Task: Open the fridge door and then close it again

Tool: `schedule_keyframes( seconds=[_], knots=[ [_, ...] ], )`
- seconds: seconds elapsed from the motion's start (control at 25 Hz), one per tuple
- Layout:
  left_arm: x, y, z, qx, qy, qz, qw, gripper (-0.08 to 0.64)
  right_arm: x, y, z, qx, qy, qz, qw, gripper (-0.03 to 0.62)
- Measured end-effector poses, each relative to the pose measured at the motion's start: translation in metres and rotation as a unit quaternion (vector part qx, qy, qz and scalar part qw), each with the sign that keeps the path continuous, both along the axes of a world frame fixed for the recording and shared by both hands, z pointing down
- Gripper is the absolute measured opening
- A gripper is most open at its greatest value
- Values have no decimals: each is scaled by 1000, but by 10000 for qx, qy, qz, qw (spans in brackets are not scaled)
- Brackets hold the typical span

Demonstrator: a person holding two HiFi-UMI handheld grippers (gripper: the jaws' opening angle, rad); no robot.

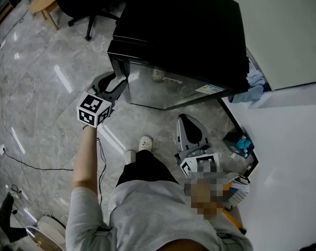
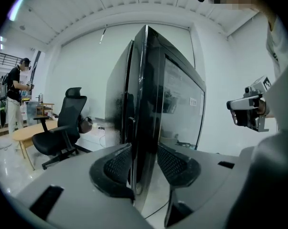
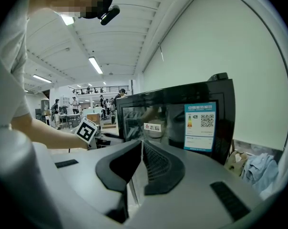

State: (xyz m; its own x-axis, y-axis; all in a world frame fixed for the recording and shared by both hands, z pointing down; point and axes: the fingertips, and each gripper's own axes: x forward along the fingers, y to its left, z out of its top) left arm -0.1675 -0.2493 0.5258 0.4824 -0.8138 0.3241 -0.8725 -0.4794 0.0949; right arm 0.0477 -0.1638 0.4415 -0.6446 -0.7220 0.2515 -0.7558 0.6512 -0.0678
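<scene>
Black fridge upper centre of head view; left tool released, astride its door edge.
We read a blue energy label with QR code only in right gripper view; right tool clenched, empty.

**Three cameras, one fridge**

My head camera looks steeply down over the fridge; the left gripper camera sits tight against the door edge, facing along it; the right gripper camera faces the glass front from farther back; all share the fridge; each gripper view catches the other gripper.
</scene>
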Motion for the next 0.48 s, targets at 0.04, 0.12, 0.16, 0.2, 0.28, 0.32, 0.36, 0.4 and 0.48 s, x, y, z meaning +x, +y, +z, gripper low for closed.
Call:
schedule_keyframes(
  seconds=[0.04, 0.12, 0.16, 0.2, 0.28, 0.32, 0.36, 0.4, 0.48],
  knots=[
    [0, -1, 0, -2, 28, -29, 10000, 176, 0, -1, 0, -5, -3, -4, 10000, 26],
    [-1, -1, 0, -19, 47, -108, 9999, 172, -1, -1, 0, -13, -19, -33, 10000, 26],
    [-1, -1, 0, -27, 44, -152, 9999, 170, -2, -1, 0, -16, -27, -55, 10000, 26],
    [-2, -1, 1, -31, 39, -192, 9998, 169, -4, -1, 0, -19, -32, -78, 10000, 26],
    [-2, 1, 0, -60, 45, -236, 9997, 166, -7, 1, 0, -26, -44, -121, 9999, 26],
    [-2, 2, 0, -82, 40, -245, 9997, 165, -8, 3, 0, -28, -49, -139, 9999, 26],
    [-2, 2, -1, -109, 23, -252, 9996, 163, -8, 4, 0, -29, -55, -155, 9999, 26],
    [-2, 2, -1, -139, -5, -258, 9996, 163, -8, 5, 0, -31, -62, -167, 9998, 26],
    [-1, 6, -2, -181, -50, -256, 9995, 161, -7, 5, -1, -37, -86, -175, 9998, 26]
  ],
)
